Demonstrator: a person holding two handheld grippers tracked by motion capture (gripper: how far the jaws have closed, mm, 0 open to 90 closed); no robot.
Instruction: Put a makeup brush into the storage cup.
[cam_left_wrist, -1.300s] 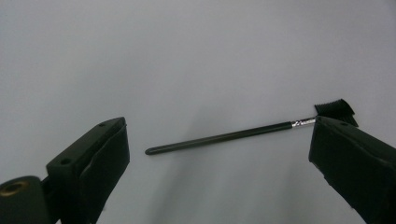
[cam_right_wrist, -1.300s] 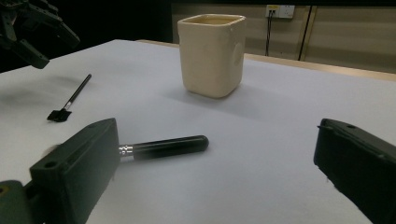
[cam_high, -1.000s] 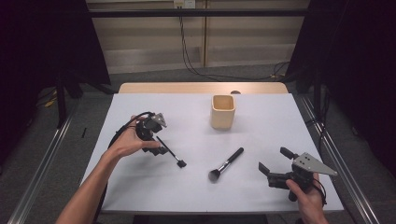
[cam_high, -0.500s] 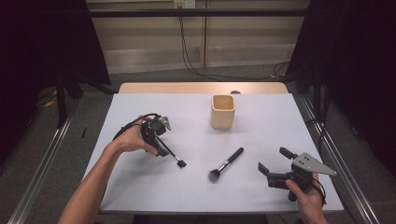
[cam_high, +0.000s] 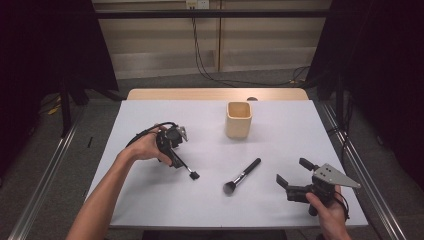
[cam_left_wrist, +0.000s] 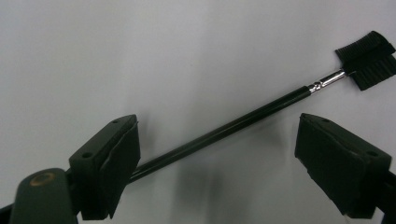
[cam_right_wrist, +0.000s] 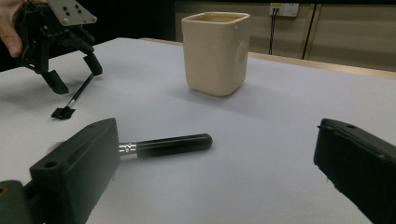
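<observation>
The left gripper (cam_high: 181, 159) stands over the thin brow brush (cam_high: 186, 167), which lies flat on the white worktop (cam_high: 280, 125), to the left of the beige cup (cam_high: 238, 119) and nearer to the person. In the left gripper view the black handle of the brow brush (cam_left_wrist: 233, 128) runs slantwise between the two jaws: its lower end passes close by one jaw, while the other jaw stands well apart from it, and the small comb head lies beyond the jaws. The jaws have just been closing a little, with the handle between them, but they are not yet pressed on it, so this gripper is released.

The right gripper (cam_high: 294, 176) is held in the person's hand near the front edge of the worktop, to the right of the cup and well apart from it. Its jaws are spread wide and hold nothing. Between the two grippers, in front of the cup, lies the bigger makeup brush (cam_high: 242, 176), with its bristle end toward the person and its black handle pointing toward the cup. In the right gripper view this handle (cam_right_wrist: 173, 143) lies on the worktop beyond one jaw, and the cup (cam_right_wrist: 215, 52) stands upright behind it.
</observation>
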